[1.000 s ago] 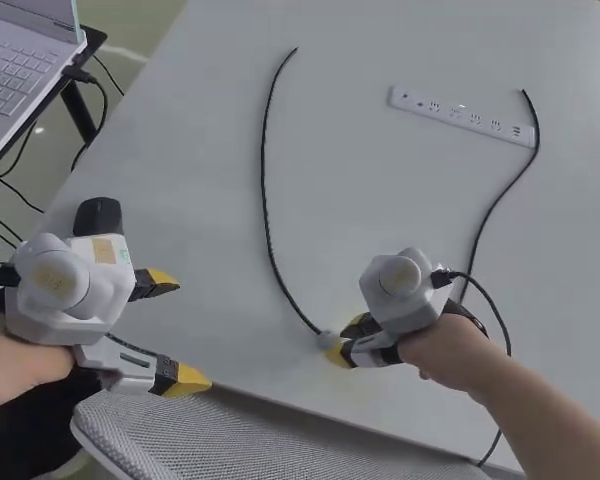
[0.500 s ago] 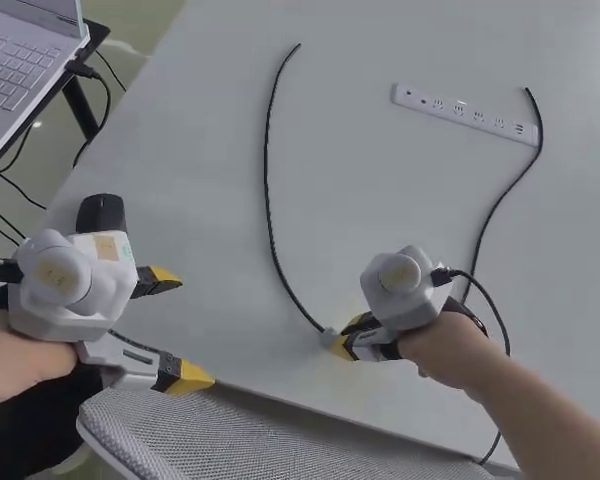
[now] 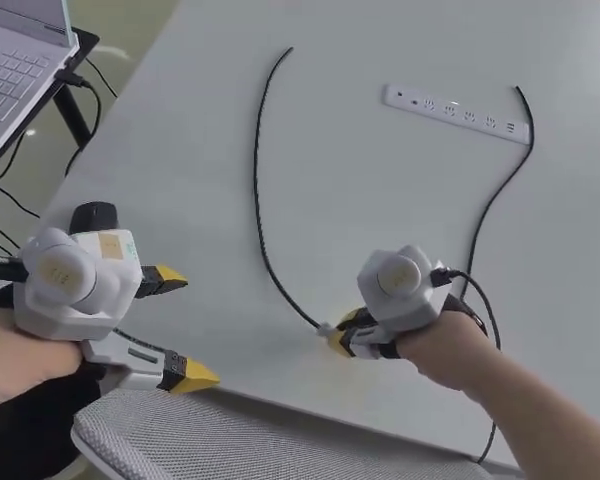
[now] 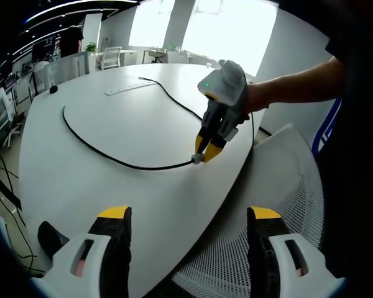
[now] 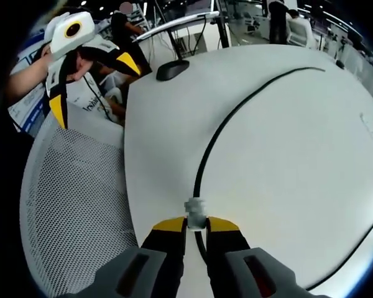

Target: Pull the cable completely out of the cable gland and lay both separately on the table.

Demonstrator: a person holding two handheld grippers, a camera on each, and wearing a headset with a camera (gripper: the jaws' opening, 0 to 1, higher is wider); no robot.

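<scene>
1. Over the last second little has shifted: the right claw [image 3: 338, 341] stays pressed nearly shut on the small pale grey cable gland [image 3: 325, 328], which has crept only slightly along the white desk [image 3: 380, 230]
2. The long black braided cable [image 3: 258, 200] still runs into the cable gland, so I judge that the pull has not begun and the 2 parts remain joined
3. The left claw [image 3: 190, 327] hangs wide open, holding nothing, off the desk's edge and far from the white power strip [image 3: 455, 112], on the person's side of it
4. The cable gland lies well apart from the power strip, close to the desk edge nearest the person; a slip could drop it onto the grey mesh chair [image 3: 210, 440]
5. Between the power strip and the cable gland the desk is bare, giving open room to draw the cable away; the strip's own black lead [image 3: 500, 200] curves down near the right claw
</scene>
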